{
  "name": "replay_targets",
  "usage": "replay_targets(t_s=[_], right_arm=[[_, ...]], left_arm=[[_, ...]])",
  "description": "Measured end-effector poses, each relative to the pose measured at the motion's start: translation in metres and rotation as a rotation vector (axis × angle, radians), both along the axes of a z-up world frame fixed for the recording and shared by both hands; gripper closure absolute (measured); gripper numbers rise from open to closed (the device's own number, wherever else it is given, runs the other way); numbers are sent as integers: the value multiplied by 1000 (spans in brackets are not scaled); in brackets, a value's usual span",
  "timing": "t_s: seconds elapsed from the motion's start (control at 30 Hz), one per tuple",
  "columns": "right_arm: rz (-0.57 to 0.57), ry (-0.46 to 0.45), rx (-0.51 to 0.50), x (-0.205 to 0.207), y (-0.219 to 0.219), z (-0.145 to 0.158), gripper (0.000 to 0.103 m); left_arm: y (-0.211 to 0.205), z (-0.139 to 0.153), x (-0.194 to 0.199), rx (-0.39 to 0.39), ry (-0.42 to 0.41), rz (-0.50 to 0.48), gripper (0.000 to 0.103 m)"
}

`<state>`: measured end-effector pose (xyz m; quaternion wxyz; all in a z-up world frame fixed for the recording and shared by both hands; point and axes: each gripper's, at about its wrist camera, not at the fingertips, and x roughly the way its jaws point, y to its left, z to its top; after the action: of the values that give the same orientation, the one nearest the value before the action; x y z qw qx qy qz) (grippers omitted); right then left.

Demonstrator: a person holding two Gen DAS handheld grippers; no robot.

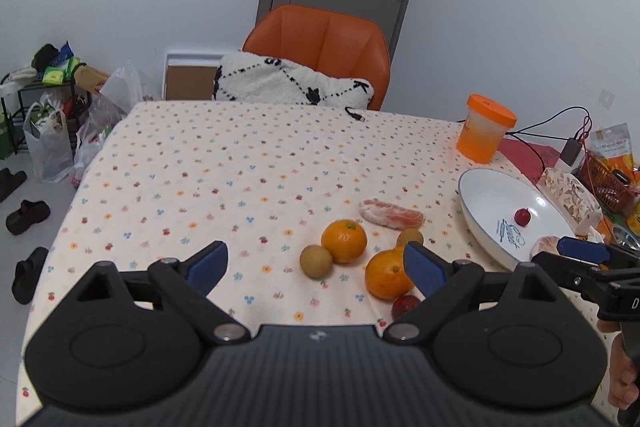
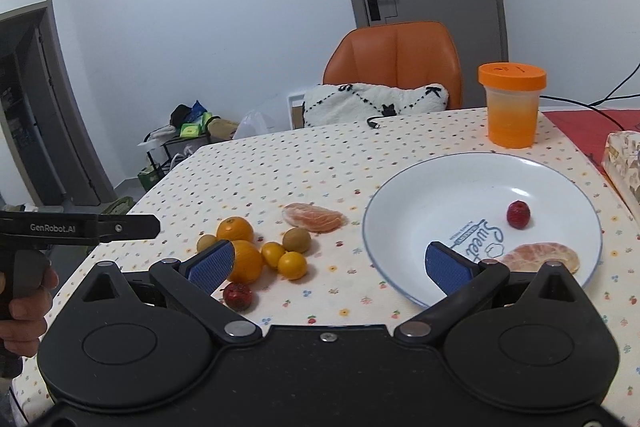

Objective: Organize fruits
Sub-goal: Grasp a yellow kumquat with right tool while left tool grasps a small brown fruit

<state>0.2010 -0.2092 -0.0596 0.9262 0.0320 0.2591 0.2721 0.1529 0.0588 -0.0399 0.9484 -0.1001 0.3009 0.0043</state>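
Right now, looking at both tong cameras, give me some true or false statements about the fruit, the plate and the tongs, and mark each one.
1. The white round plate holds a small red fruit and a peeled citrus piece. True.
2. Both large oranges are in the plate. False: the two large oranges lie on the dotted tablecloth, left of the plate.
3. The right tongs are open and hold nothing. True.
4. The left tongs grip a brown round fruit. False: they are open and empty; the brown fruit lies on the cloth.
5. The orange-lidded plastic cup lies tipped over. False: it stands upright beyond the plate.
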Motion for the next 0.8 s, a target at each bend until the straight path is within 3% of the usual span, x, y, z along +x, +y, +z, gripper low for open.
replay_targets(t_s=[0.2, 0.47, 0.7, 0.8], right_arm=[[33, 23, -7, -2, 13, -4, 10], [62, 55, -22, -1, 28, -14, 23], [70, 77, -38, 4, 39, -21, 33], [73, 84, -49, 7, 42, -25, 44]], left_arm=[[7, -9, 0, -13, 10, -8, 15], [14, -22, 8, -42, 42, -28, 36], [17, -31, 17, -59, 59, -33, 40], [18, -33, 22, -67, 60, -34, 42]])
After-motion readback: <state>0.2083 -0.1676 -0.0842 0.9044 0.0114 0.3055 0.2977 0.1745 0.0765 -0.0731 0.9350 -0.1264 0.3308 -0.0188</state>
